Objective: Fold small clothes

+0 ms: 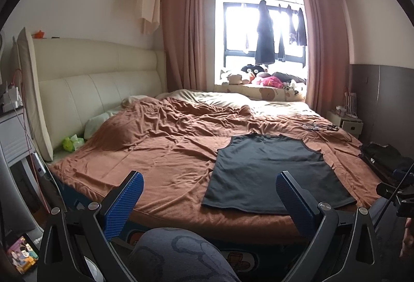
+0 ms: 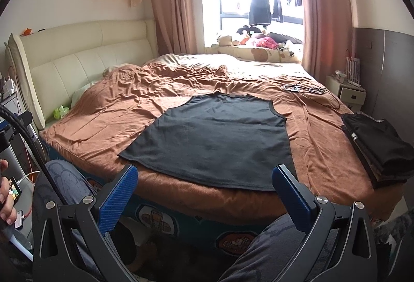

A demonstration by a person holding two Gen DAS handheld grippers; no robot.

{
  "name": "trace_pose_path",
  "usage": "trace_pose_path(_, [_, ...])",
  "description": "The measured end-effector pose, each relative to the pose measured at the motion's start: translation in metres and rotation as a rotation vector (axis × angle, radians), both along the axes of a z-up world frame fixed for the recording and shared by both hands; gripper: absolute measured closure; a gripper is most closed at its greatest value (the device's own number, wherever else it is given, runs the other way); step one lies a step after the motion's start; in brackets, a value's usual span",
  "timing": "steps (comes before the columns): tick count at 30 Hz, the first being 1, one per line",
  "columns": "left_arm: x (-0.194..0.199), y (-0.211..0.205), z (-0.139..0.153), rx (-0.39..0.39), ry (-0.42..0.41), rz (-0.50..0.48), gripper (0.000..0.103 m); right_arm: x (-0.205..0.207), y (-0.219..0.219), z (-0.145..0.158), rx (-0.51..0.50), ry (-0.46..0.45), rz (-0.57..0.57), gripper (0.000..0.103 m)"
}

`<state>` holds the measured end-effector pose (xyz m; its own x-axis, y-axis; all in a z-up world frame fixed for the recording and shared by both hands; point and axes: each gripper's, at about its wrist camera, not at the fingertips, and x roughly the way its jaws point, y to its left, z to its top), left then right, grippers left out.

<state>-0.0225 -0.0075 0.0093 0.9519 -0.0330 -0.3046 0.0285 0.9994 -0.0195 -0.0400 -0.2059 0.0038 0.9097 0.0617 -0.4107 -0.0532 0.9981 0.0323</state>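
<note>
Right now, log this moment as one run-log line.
stage: pre-fold | dark tank top flat on brown blanket | left gripper open, empty | right gripper open, empty | folded dark clothes at right edge

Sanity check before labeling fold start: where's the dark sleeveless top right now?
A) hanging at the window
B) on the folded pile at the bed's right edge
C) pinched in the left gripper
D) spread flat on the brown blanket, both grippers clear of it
D: the dark sleeveless top lies spread flat on the brown blanket, while the left gripper and right gripper are both open and empty, short of its hem.
</note>
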Motion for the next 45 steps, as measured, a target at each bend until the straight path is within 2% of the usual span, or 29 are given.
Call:
trace_pose_path(24, [-0.004, 0.002, 0.005, 0.010, -0.010, 0.008, 0.000, -0.004, 0.001, 0.002, 0.011, -0.015, -0.021, 0.000])
trace_pose_path(34, [-0.001, 0.008, 0.003, -0.019, -0.006, 0.011, 0.000, 0.000, -0.002, 0.001, 0.017, -0.004, -0.016, 0.000])
trace_pose_path(42, [0.010, 0.009, 0.004, 0.002, -0.006, 0.073, 0.000, 0.008, -0.008, 0.002, 0.043, -0.011, -0.045, 0.000])
trace_pose_path(45, [0.013, 0.010, 0.005, 0.007, -0.036, 0.110, 0.000, 0.016, -0.009, 0.001, 0.048, -0.004, -0.051, 0.000])
